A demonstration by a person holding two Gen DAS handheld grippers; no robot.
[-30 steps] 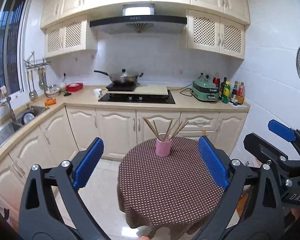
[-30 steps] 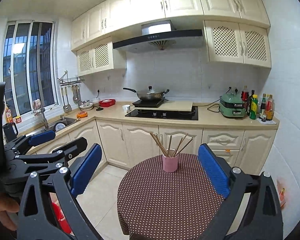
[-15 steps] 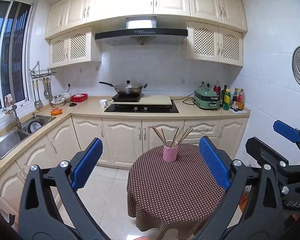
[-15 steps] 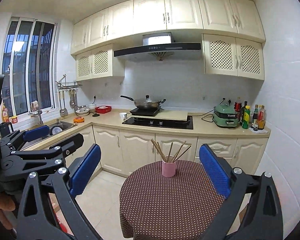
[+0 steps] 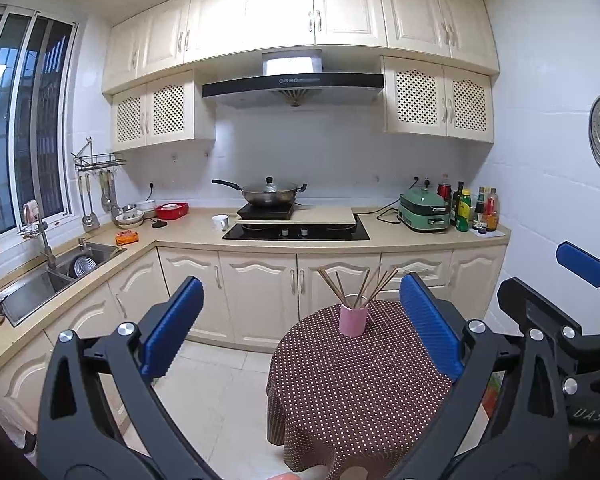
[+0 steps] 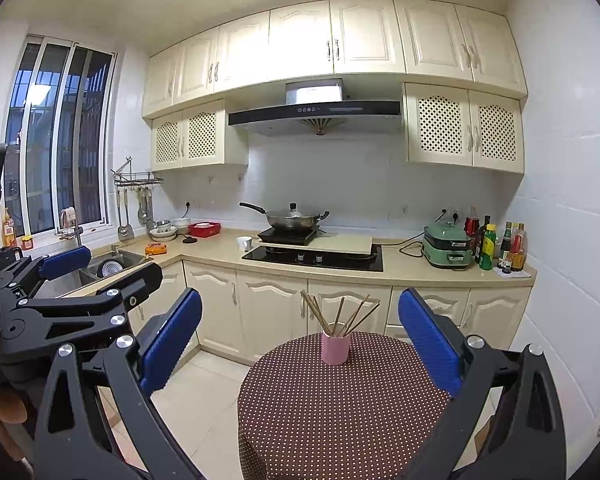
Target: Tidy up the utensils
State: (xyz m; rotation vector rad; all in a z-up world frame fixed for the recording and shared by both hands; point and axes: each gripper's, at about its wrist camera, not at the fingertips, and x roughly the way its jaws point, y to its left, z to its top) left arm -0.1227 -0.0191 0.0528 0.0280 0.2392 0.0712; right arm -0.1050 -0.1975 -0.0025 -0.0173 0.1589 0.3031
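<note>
Kitchen; round dotted table lower centre, pink cup of chopsticks on it. Left gripper and right gripper both spread wide, empty.

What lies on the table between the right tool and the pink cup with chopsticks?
Only bare dotted tablecloth. In the right wrist view nothing stands between the open right tool and the pink cup holding chopsticks.

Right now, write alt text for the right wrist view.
Open right gripper faces a pink cup of chopsticks on a dotted round table. Behind are cabinets, a wok on the stove, and the left gripper at the left edge.
</note>
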